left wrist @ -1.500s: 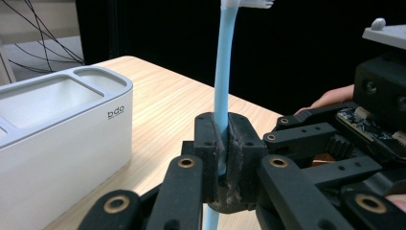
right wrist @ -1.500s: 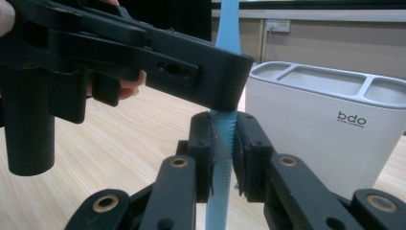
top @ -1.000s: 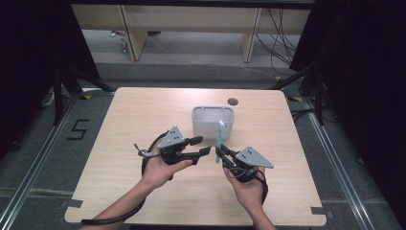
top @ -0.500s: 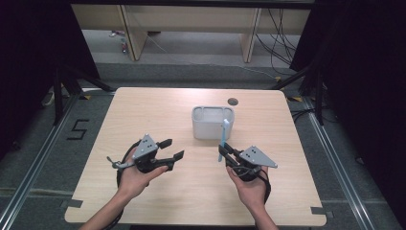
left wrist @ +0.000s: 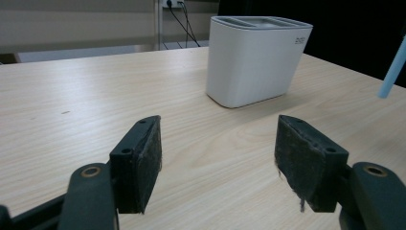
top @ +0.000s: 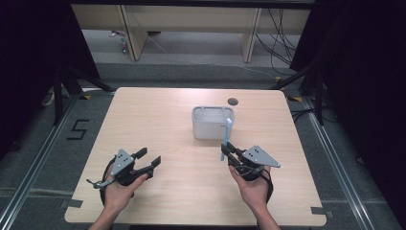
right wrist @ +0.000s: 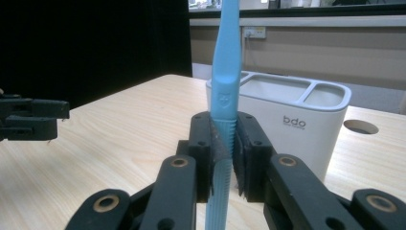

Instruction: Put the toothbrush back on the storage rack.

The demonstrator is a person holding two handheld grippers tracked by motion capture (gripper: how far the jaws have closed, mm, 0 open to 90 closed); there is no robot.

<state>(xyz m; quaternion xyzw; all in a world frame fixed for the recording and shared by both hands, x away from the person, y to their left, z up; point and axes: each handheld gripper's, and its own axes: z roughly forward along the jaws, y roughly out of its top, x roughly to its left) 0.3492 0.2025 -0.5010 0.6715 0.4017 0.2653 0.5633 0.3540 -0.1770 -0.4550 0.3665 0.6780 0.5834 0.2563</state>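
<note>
The work in hand seems to be putting a light blue toothbrush [right wrist: 225,91] into the white toothbrush holder [top: 212,123], and I judge it is about halfway. The pick-up is done: the right gripper [top: 226,150] is clenched on the toothbrush handle, and the brush stands almost upright above its jaws. What is left is to carry it over the holder, lower it into one of the compartments and let go.

In the high view the holder stands near the middle of the table [top: 158,110], a little toward 12 o'clock from the centre. The right gripper is at about 5 o'clock from the holder, near it but not touching, and the toothbrush rises in front of the holder's right end. The left gripper [top: 149,161] rests well apart, at about 7 o'clock from the holder, with its jaws spread and nothing between them; the left gripper view shows only bare table wood between the two pads.

The toothbrush is slim and pale blue, with a ribbed grip section where the jaws press it and a small shield mark on the neck above them. Its head goes out of the top of the right gripper view, so I cannot tell the bristles. The holder has rounded corners, a grey top with several openings, and the letters "bdo" on its front wall.
</note>
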